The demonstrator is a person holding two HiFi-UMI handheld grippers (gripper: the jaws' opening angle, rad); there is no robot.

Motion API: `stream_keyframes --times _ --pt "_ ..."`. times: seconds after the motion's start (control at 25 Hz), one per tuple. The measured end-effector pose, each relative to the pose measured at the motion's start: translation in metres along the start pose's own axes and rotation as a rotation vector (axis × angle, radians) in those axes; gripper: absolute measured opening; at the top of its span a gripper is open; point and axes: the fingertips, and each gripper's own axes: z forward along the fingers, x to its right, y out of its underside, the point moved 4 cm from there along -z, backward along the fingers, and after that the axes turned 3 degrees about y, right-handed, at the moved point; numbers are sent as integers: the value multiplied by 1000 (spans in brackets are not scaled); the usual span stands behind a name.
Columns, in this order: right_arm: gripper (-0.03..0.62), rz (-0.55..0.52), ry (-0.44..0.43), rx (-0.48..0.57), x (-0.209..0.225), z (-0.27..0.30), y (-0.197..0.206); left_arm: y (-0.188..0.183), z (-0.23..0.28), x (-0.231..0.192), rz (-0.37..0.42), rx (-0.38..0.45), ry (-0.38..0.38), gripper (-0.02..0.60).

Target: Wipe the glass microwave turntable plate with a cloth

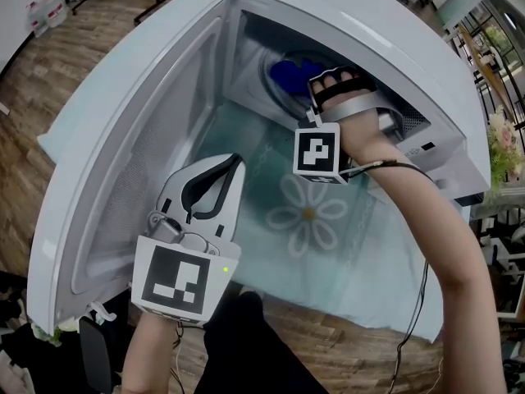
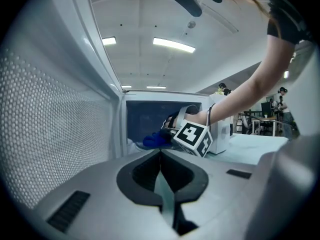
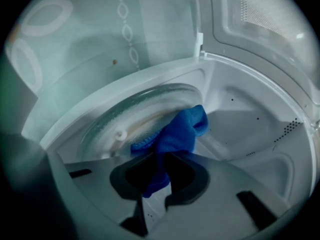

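In the right gripper view, the right gripper and its blue cloth hide the glass plate from 4 to 6 o'clock.

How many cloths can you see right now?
1. The blue cloth is clamped in the right gripper and lies against the glass turntable plate inside the microwave. Another could be hidden deeper inside, but none shows.
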Motion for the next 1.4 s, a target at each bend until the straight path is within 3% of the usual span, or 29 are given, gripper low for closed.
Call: stream_keyframes --times 0.4,0.68,0.84,1.0,1.12,1.4 --pt "43 -195 -282 -159 -37 3 32 -2 -1 -2 -5 7 1 5" --pt "43 -283 -475 -270 -65 -2 55 -2 3 -1 -2 10 10 5" --pt "43 -310 -541 -297 -70 -6 58 0 3 -2 -4 4 10 5" --pt "43 -296 -523 -295 -68 -5 58 1 4 -1 0 2 15 5" --pt "43 -243 -446 -268 -61 -5 54 2 2 -1 -4 2 16 5" --pt "43 21 -302 -132 -29 -17 28 10 -5 0 -12 -25 8 5"
